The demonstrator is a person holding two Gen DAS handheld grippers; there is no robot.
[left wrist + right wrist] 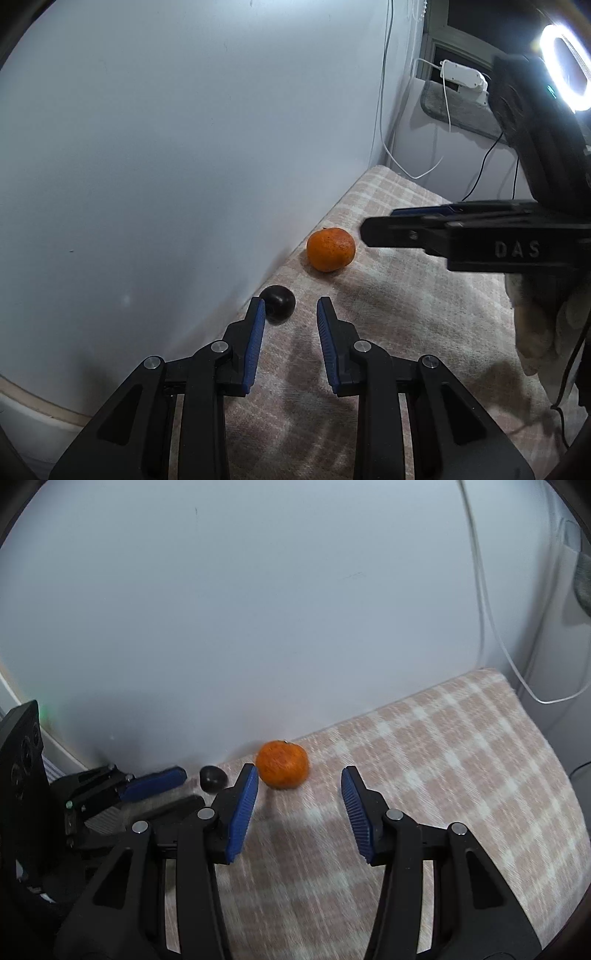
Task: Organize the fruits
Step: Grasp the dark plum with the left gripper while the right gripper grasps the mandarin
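two fruits on a pink checked blanket (461, 760), close against a pale wall (166, 147): a mandarin (331, 249) and, just beside it, a small dark fruit, perhaps a plum (277, 304). left tongs (290, 308) spread and empty, low over the blanket, left pad nearly touching the plum. right tongs (299, 777) spread wide and empty too, aimed right of the mandarin, which sits just beyond the left pad.

risks from here: round fruit on soft cloth, so a nudge from one pad before closing could roll either piece into the wall or its neighbour. off-centre closing likely to squirt the plum sideways. both tongs converging on one small corner, so a clash possible. no bowl or tray visible for sorting.
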